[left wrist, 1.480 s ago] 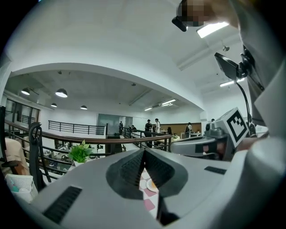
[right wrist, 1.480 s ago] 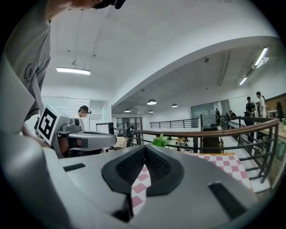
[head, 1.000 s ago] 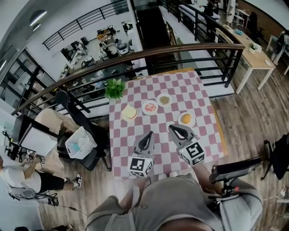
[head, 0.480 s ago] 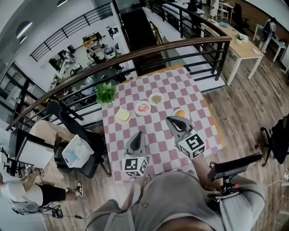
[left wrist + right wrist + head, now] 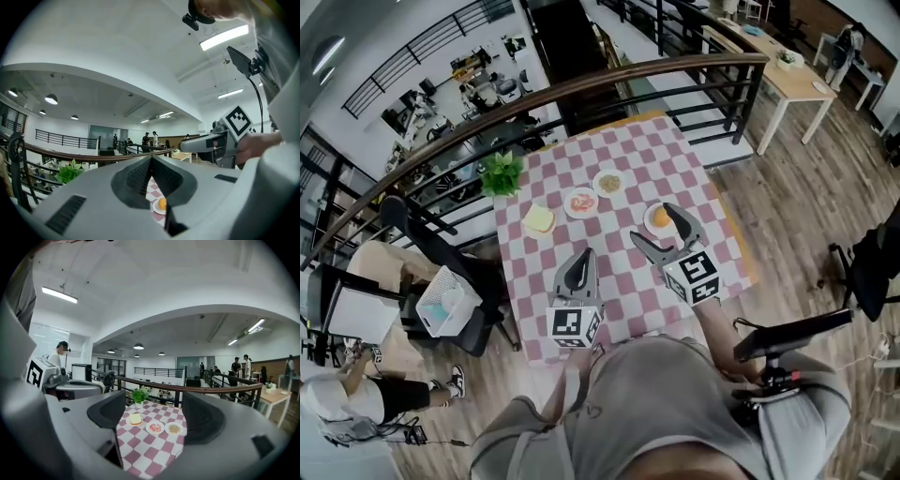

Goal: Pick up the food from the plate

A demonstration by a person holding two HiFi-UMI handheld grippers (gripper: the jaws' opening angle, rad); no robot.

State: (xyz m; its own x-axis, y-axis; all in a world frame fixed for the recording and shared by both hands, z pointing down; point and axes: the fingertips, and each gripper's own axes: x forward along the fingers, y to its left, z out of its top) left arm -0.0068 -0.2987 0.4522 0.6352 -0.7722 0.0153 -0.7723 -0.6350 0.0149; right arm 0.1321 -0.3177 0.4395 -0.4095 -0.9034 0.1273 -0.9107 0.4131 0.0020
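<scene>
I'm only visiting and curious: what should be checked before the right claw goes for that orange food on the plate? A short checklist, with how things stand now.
1. Right gripper open: ok. Its jaws have just been opening, with nothing held between them.
2. Orange food resting on its plate: ok.
3. Right gripper low enough to close round the food: cannot tell.
4. Left gripper shut, empty and clear of that plate: ok.
5. Red food on the neighbouring plate out of the way: ok.

potted plant [image 5: 501, 172], checkered tablecloth [image 5: 661, 155], railing [image 5: 581, 89], office chair [image 5: 441, 246]
</scene>
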